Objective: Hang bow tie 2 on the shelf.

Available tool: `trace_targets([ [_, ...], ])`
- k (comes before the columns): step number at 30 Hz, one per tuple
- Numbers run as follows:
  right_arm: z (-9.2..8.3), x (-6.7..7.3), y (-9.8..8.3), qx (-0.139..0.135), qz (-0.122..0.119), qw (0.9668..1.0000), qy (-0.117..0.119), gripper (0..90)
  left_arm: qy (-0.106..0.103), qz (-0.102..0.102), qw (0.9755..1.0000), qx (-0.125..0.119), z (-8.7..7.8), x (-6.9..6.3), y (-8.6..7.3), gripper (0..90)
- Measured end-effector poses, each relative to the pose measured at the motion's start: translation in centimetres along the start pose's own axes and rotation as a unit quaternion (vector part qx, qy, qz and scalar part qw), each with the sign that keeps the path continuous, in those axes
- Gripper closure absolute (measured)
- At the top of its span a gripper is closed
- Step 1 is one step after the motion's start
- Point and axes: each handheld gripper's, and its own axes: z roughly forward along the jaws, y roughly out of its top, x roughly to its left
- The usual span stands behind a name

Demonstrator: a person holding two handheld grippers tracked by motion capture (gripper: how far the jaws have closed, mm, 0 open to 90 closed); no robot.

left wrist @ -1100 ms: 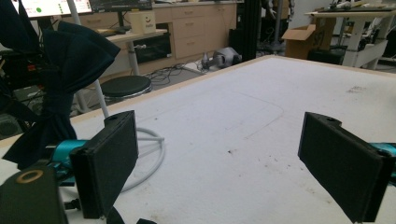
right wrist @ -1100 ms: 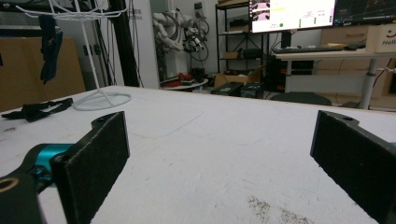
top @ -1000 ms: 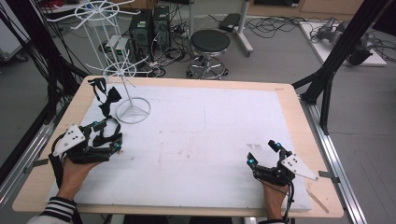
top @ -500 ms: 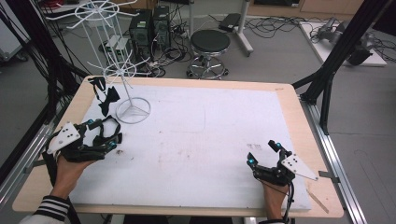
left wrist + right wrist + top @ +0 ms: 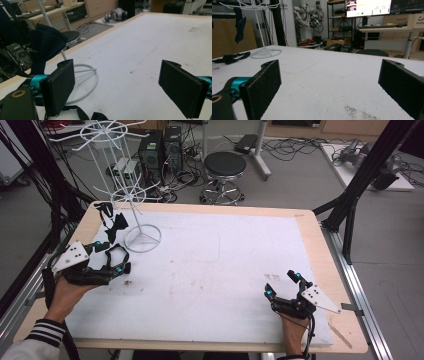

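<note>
Soft, even overhead light fills the room, and the white table mat (image 5: pixel 240 265) reads bright without glare. Shadows are faint, just a pale smudge under the wire rack (image 5: pixel 131 200). The high view is slightly grainy and soft. In both gripper views the near black pads (image 5: pixel 61 86) blur, and a monitor (image 5: pixel 368 7) in the background glows overexposed.

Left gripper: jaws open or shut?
Open. In the left gripper view the left gripper shows bare white table between its two black pads, nothing clamped.
</note>
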Motion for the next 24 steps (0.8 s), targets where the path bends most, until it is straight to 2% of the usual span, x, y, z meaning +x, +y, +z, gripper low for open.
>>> trace_targets([
  [2,0.0,0.0,0.0,-0.001,-0.001,1.0,-0.001,3.8,-0.006,0.01,0.9998,0.015,0.1,0.2,0.3,14.2],
  [4,0.0,0.0,0.0,0.0,-0.003,1.0,-0.001,3.8,-0.014,0.012,0.9994,0.03,0.3,0.4,0.5,14.2],
  [6,0.0,0.0,0.0,0.0,-0.003,1.0,-0.002,3.8,-0.019,0.022,0.9984,0.049,0.4,0.6,0.7,14.2],
  [13,0.0,0.0,0.0,0.0,-0.002,1.0,-0.001,3.8,-0.036,0.039,0.9947,0.087,1.0,1.1,0.7,16.6],
  [19,0.0,0.0,0.0,0.0,-0.002,1.0,-0.002,3.8,-0.05,0.052,0.9896,0.125,1.4,2.0,0.6,16.9],
  [24,0.1,0.0,0.0,-0.001,-0.005,1.0,-0.002,3.8,-0.064,0.062,0.9846,0.15,1.3,2.6,0.4,22.2],
])
